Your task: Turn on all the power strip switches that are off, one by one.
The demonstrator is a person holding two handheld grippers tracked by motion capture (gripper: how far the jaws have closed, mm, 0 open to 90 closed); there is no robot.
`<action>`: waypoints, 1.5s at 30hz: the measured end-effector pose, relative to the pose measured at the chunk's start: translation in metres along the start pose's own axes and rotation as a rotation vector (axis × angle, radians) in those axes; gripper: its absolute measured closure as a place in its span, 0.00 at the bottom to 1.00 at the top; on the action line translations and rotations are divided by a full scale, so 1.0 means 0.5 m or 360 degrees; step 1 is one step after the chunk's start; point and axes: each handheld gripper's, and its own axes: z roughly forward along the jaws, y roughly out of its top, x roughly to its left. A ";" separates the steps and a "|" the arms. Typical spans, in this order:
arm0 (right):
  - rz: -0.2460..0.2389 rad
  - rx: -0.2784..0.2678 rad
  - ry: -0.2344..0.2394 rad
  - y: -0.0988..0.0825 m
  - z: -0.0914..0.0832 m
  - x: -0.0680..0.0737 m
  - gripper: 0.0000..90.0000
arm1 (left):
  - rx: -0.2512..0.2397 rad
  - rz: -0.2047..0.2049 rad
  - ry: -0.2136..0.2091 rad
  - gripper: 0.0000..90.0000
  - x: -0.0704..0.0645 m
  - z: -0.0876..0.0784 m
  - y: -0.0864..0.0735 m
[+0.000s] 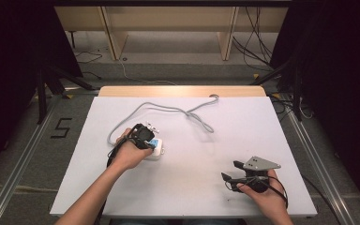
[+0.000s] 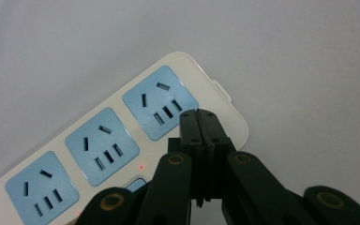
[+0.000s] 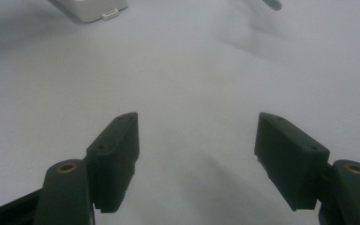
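A cream power strip (image 2: 187, 65) with blue sockets (image 2: 161, 101) lies on the white table (image 1: 192, 187). In the high view the strip (image 1: 155, 150) sits left of centre, partly under my left hand. My left gripper (image 2: 198, 115) is shut with nothing between its jaws, and its tips sit over the strip's end socket; whether they touch it I cannot tell. From above, the left gripper (image 1: 149, 140) points down at the strip. My right gripper (image 3: 197, 154) stands open and empty over bare table at the front right (image 1: 229, 171).
The strip's grey cable (image 1: 168, 110) loops across the back half of the table. A corner of the strip (image 3: 93, 9) lies far ahead of the right gripper. Beyond the table are a wooden bench (image 1: 168, 18) and loose floor cables (image 1: 253, 42).
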 end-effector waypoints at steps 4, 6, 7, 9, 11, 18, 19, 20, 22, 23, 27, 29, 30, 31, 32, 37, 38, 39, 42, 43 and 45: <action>0.0001 0.0001 0.0001 0.000 0.000 0.000 0.36 | 0.0002 -0.0010 0.0005 1.00 -0.001 0.001 0.001; 0.0001 0.0000 0.0002 0.000 0.000 0.000 0.36 | -0.0002 -0.0010 0.0010 1.00 -0.001 0.003 0.001; 0.0001 0.0000 0.0001 0.000 0.000 0.000 0.36 | -0.0003 -0.0011 0.0019 1.00 -0.002 0.003 0.002; 0.0001 0.0000 0.0002 0.000 0.000 0.001 0.36 | 0.0001 0.0008 0.0026 1.00 -0.003 0.004 0.003; 0.0001 -0.0002 0.0002 0.000 0.000 0.000 0.36 | 0.0004 0.0014 0.0031 1.00 -0.004 0.004 0.003; 0.0000 0.0000 0.0003 0.000 0.000 0.000 0.36 | 0.0002 0.0006 0.0025 1.00 -0.003 0.004 0.003; -0.0001 0.0002 0.0003 0.000 0.000 0.000 0.36 | 0.0009 0.0014 0.0030 1.00 -0.003 0.004 0.004; -0.0001 0.0003 0.0002 0.000 0.000 0.000 0.36 | 0.0011 0.0018 0.0033 1.00 -0.004 0.004 0.004; 0.0001 0.0000 0.0002 0.000 0.000 0.000 0.35 | 0.0013 0.0018 0.0033 1.00 -0.004 0.004 0.004; 0.0001 -0.0001 0.0001 0.000 -0.001 0.000 0.36 | 0.0012 0.0018 0.0032 1.00 -0.004 0.004 0.004; 0.0001 -0.0002 0.0000 0.000 -0.001 0.001 0.35 | 0.0014 0.0028 0.0045 1.00 -0.006 0.005 0.004; 0.0003 -0.0004 -0.0001 0.000 -0.001 0.001 0.35 | 0.0016 0.0034 0.0053 1.00 -0.008 0.005 0.004; 0.0002 -0.0002 0.0000 0.000 -0.001 0.001 0.36 | 0.0017 0.0033 0.0056 1.00 -0.009 0.006 0.004; 0.0002 -0.0001 0.0000 0.000 -0.001 0.001 0.35 | 0.0018 0.0029 0.0057 1.00 -0.009 0.006 0.004; 0.0001 -0.0002 -0.0001 0.000 -0.001 0.001 0.35 | 0.0021 0.0035 0.0061 1.00 -0.009 0.006 0.005; -0.0001 0.0001 -0.0002 0.000 -0.002 0.001 0.35 | 0.0051 0.0070 0.0099 1.00 -0.016 0.007 0.008; 0.0002 -0.0002 -0.0003 0.000 -0.002 0.002 0.35 | 0.0056 0.0071 0.0099 1.00 -0.016 0.007 0.009; 0.0004 -0.0001 -0.0002 0.000 -0.002 0.002 0.35 | 0.0059 0.0070 0.0101 1.00 -0.017 0.007 0.009; 0.0000 0.0003 -0.0001 0.000 -0.002 0.002 0.35 | 0.0064 0.0071 0.0108 1.00 -0.018 0.009 0.009; 0.0002 0.0001 -0.0002 0.000 -0.002 0.002 0.35 | 0.0064 0.0071 0.0105 1.00 -0.017 0.009 0.010; 0.0000 0.0000 -0.0001 0.000 -0.002 0.003 0.35 | 0.0059 0.0066 0.0104 1.00 -0.017 0.008 0.009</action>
